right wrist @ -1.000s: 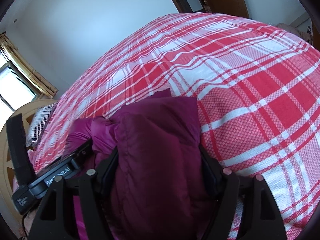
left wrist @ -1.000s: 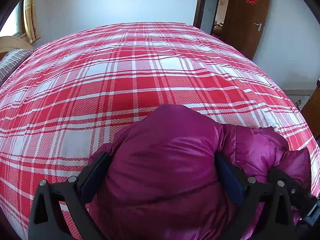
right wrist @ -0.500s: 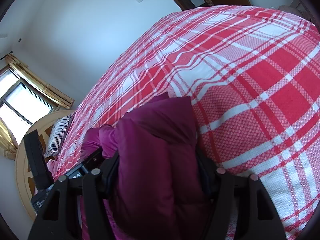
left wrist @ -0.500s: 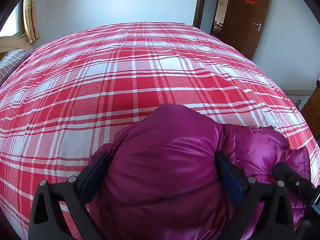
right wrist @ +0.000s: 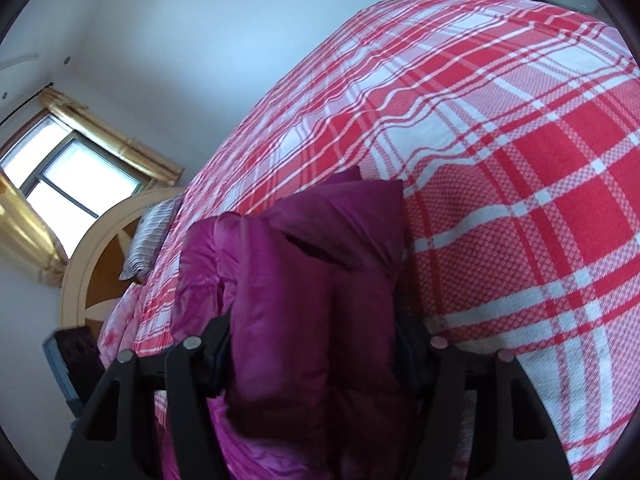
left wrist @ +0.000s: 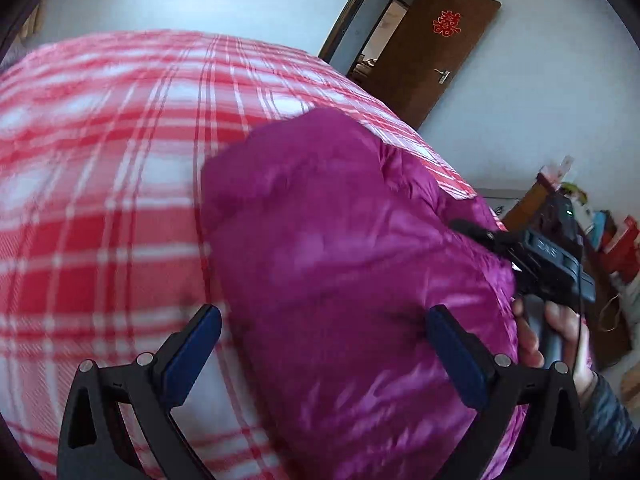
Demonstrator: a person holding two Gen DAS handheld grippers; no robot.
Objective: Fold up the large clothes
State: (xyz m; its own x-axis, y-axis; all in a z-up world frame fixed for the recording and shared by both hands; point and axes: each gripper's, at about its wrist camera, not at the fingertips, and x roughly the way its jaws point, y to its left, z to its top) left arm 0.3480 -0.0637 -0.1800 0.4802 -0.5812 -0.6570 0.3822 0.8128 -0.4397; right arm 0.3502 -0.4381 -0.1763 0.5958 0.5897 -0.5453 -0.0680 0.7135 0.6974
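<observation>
A magenta puffer jacket (left wrist: 352,264) lies bundled on the red and white plaid bed (left wrist: 100,208). In the left wrist view my left gripper (left wrist: 324,352) is wide open; the jacket fills the gap against the right finger, while the left finger stands clear over the bedspread. The right gripper's body and the hand holding it show at the jacket's right side (left wrist: 552,264). In the right wrist view my right gripper (right wrist: 312,352) is shut on a thick fold of the jacket (right wrist: 320,280), held above the bed (right wrist: 520,160).
A brown door (left wrist: 436,52) stands open past the bed's far corner. Shelves with clutter (left wrist: 608,248) are at the right. A wooden headboard (right wrist: 92,272), a striped pillow (right wrist: 152,236) and a curtained window (right wrist: 68,176) are at the bed's left end.
Both grippers have risen and tilted, and the jacket bundle has lifted with the right one. The left view has swung right and is blurred; its left finger now stands free of the jacket.
</observation>
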